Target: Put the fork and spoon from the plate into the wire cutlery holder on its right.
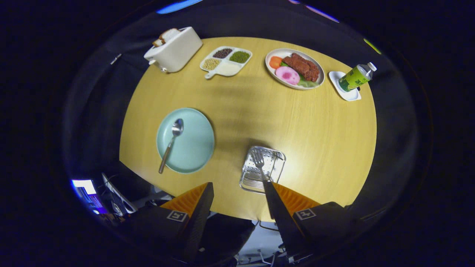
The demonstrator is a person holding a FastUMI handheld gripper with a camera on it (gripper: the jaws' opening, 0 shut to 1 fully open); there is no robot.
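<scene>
One spoon (172, 142) left on the pale green plate (196, 148), bowl pointing away from the fingers, handle running back past the plate's near rim. Lying diagonally, to the left of the wire cutlery holder (276, 160), well apart from it.

Fork (259, 164) standing in the holder, tines up, handle hidden behind the tip of the right finger (274, 196). Cannot tell whether that finger touches the fork. Holder sitting on the round wooden table (315, 126) just ahead of the right finger, right of the plate.

Gripper (237, 193) held high above the table's near edge, jaws spread wide, nothing between them. Left finger (202, 200) over the gap between plate and holder, close to the table's edge. No grip on anything.

Further off, along the far side of the table: a white toaster (174, 50) with bread in the slot, a divided white dish (225, 61) with beans and grains in its compartments, an oval dish of food (295, 68) with meat, carrot slices and a pink round piece, and a green-labelled bottle (356, 77) lying tilted on a small white square saucer (347, 92). All well beyond the fingers.

Under the table's near edge, some dark equipment and a lit screen (84, 185) to the left of the fingers.
</scene>
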